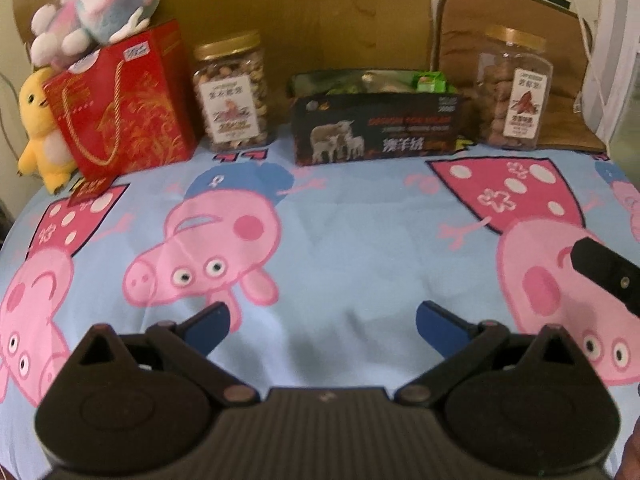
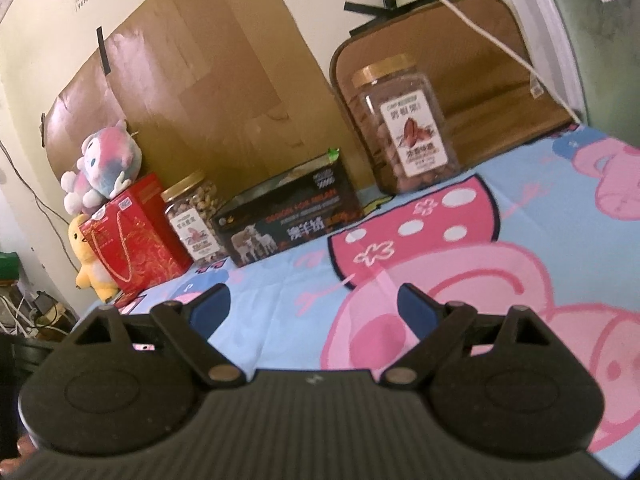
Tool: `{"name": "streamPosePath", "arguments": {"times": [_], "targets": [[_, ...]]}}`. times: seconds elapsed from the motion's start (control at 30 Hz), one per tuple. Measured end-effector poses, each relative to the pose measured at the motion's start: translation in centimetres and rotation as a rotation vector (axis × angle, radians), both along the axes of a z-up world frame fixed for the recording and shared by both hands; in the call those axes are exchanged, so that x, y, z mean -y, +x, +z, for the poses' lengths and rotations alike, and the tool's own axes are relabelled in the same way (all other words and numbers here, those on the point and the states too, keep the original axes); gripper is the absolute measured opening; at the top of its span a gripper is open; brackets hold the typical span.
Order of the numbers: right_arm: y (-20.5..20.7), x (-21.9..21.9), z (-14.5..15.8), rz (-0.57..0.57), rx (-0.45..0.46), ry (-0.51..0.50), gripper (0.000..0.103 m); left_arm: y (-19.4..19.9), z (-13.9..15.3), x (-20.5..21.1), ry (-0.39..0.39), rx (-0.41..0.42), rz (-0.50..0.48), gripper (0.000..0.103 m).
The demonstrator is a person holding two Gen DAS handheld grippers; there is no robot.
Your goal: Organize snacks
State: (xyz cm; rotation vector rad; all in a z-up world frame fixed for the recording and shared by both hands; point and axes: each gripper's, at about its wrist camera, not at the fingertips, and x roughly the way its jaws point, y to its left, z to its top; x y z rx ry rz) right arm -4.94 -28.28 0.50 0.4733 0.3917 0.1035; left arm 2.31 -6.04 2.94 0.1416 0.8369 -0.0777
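Note:
Along the back of the cartoon-pig cloth (image 1: 340, 248) stand a red gift box (image 1: 124, 100), a gold-lidded jar of mixed nuts (image 1: 232, 92), a black open box with sheep print (image 1: 376, 124) holding green snack packets (image 1: 430, 80), and a second jar of brown nuts (image 1: 514, 88). My left gripper (image 1: 322, 320) is open and empty, low over the cloth, well short of them. My right gripper (image 2: 314, 306) is open and empty; its dark finger shows at the left view's right edge (image 1: 608, 272). The right view shows the red box (image 2: 136, 236), nut jar (image 2: 194, 220), black box (image 2: 288, 216) and brown-nut jar (image 2: 404, 124).
A pink plush (image 1: 96, 4) sits on the red box and a yellow plush (image 1: 40, 128) leans beside it. Brown cardboard (image 2: 208, 92) and a brown cushion (image 1: 520, 32) back the row. Cables and clutter (image 2: 32, 312) lie off the left edge.

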Motion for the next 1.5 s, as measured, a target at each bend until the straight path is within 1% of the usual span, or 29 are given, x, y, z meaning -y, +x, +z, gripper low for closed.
{"name": "streamPosePath", "arguments": {"times": [0.17,0.47,0.63,1.5], "targets": [[0.0,0.6,0.4,-0.011,0.008,-0.033,0.092,0.3,0.4,0.7,-0.021,0.013,-0.004,0.103],[0.0,1.3,0.4,-0.022,0.010,-0.033,0.092,0.3,0.6,1.1,-0.026,0.030,0.002,0.103],[0.0,1.3,0.6,-0.020,0.016,-0.032,0.092,0.3,0.5,1.0,-0.035,0.025,0.008,0.103],[0.1,1.3,0.5,-0.020,0.018,-0.042,0.092,-0.1,0.1,1.1,-0.028,0.009,0.020,0.103]]}}
